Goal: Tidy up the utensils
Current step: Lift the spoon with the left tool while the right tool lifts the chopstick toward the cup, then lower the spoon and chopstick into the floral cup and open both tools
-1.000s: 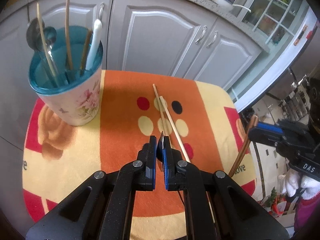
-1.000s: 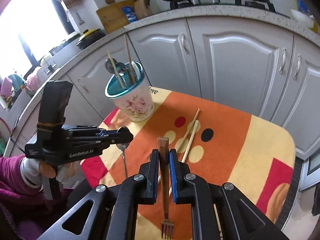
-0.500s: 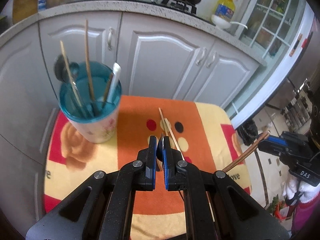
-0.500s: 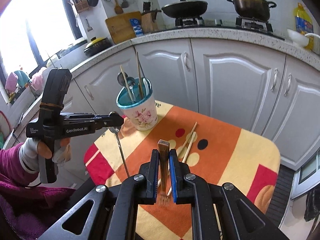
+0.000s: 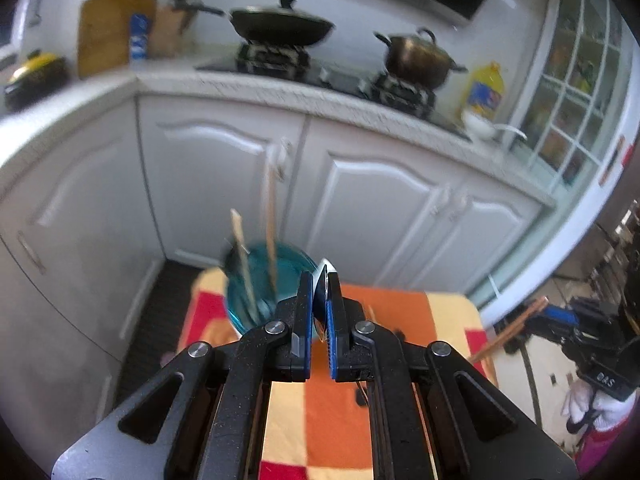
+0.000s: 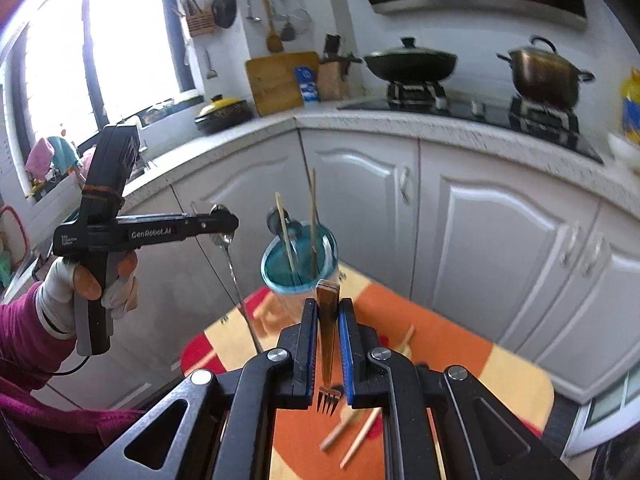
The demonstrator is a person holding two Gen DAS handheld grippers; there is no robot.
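The left gripper [image 6: 224, 222] bears "GenRobot.AI" in pale letters along its side (smaller print behind it is unreadable); the right gripper [image 5: 560, 316] reads "DAS".

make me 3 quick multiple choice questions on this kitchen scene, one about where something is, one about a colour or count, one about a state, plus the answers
1. Where do the two loose chopsticks lie?
A. on the orange cloth
B. in the wok
C. on the floor

2. What colour is the inside of the utensil cup?
A. red
B. teal
C. black

3. What is the right gripper doing?
A. standing wide open, nothing in it
B. shut on a fork
C. shut on a chopstick

Answers:
1. A: in the right wrist view they lie on the orange cloth in front of the cup.
2. B: its rim and inner wall show teal.
3. B: the pads press on the fork, whose handle points up and tines hang down. The left gripper likewise holds a spoon by its bowl.
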